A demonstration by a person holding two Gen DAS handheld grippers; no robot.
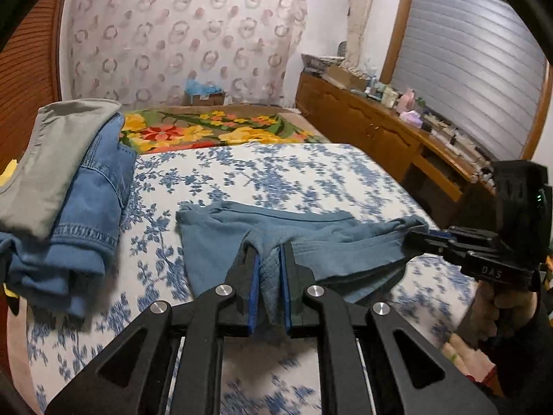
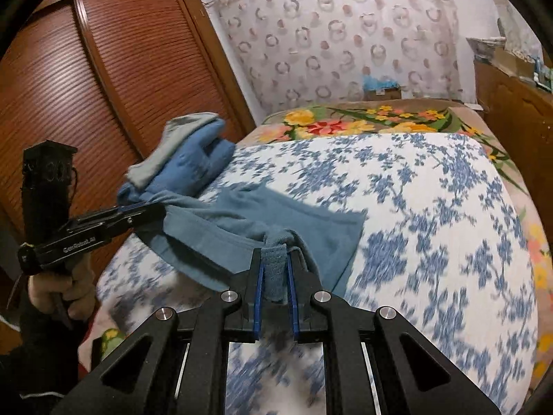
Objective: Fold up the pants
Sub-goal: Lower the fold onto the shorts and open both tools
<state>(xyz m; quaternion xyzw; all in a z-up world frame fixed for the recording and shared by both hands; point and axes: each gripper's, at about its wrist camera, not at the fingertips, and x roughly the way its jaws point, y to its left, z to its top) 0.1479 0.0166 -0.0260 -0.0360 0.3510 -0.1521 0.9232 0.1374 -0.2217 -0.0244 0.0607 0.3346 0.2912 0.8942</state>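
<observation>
Wide bed (image 1: 311,169) under a white cover printed with blue blossoms, filling most of both views. Beyond its far end, a brown blanket with yellow and red flowers (image 1: 214,131), then a sheer curtain patterned with pale rings (image 1: 179,34). Along the left, a reddish-brown slatted wooden wardrobe (image 2: 86,79); along the right, a low wooden cabinet cluttered with small items (image 1: 380,117) beneath a grey ribbed shutter (image 1: 466,69).

On the bed's near-left part, a pile of folded clothes: blue denim jeans (image 1: 93,204) with a grey-green garment (image 1: 58,152) lying on top.

Near the middle of the bed, dusty-blue knit pants (image 1: 311,231), partly flat on the cover and partly raised off it along the near edge, stretched between two grips.

Left gripper (image 1: 269,259), black with blue-lined pads: jaws nearly closed, pinching a bunched fold of the pants' near edge. Seen again from the right wrist view (image 2: 145,209), with a bare hand (image 2: 64,288) wrapped round its handle.

Right gripper (image 2: 274,263), same build: jaws drawn close, clamped on a rolled ribbed bit of the pants' edge. From the left wrist view (image 1: 420,233), biting the right end of the cloth, with a hand (image 1: 501,307) below on its handle.
</observation>
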